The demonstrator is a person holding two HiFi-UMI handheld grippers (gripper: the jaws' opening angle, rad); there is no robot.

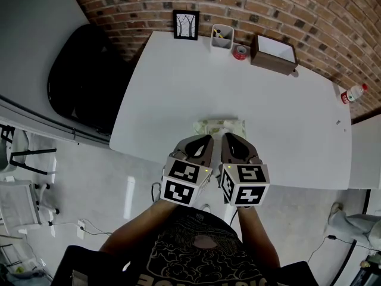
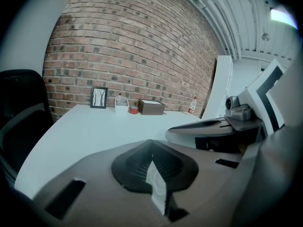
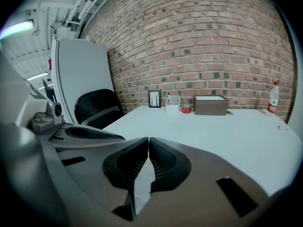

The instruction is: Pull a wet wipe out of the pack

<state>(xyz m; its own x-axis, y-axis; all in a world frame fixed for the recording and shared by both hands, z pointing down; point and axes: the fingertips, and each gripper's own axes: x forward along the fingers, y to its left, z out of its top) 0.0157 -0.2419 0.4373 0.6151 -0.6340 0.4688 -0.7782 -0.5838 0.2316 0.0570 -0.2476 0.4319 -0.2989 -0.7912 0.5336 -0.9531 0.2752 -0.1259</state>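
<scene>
Head view: white table [image 1: 178,88] (brick wall [image 1: 297,5])

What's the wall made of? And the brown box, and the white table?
The wall looks like rough red-brown brick with pale mortar lines. The box seems matte brown wood or board; no grain shows, so that's uncertain. The table has a smooth, plain white top, probably laminate or painted board.

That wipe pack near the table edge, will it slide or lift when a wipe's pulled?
The wipe pack looks flat and soft, so it likely flexes, not tips. Lying loose on the smooth table, it may slide or lift.
</scene>
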